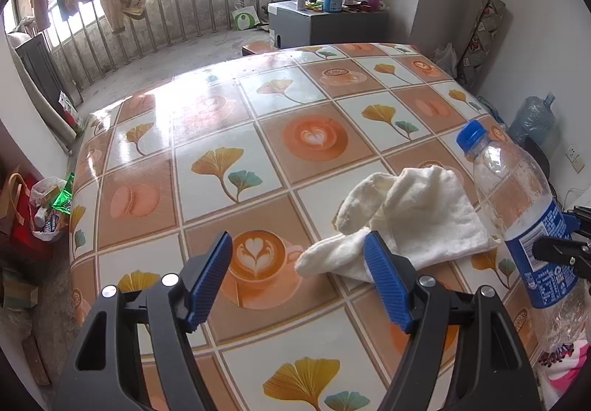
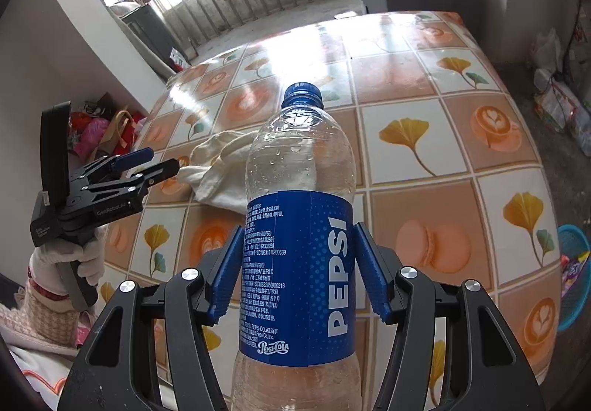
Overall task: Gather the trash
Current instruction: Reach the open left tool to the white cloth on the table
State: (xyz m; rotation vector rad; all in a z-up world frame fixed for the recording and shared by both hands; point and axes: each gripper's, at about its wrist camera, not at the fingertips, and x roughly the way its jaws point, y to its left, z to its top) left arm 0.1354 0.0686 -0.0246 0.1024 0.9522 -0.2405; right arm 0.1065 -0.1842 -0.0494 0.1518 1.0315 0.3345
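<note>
Our right gripper (image 2: 299, 270) pinches the clear, ribbed plastic Pepsi bottle (image 2: 299, 211) by its glossy blue label, centre frame. Our left gripper (image 1: 295, 274), ridged pads spread and empty, hovers beside the crumpled cream cloth (image 1: 402, 222) on the shiny tile-patterned table (image 1: 221, 123).

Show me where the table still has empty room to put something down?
Most of the table is bare: the whole stretch beyond the white cloth toward the window railing, plus the near patch under the open left claw. It's crowded only where cloth and Pepsi bottle sit.
</note>
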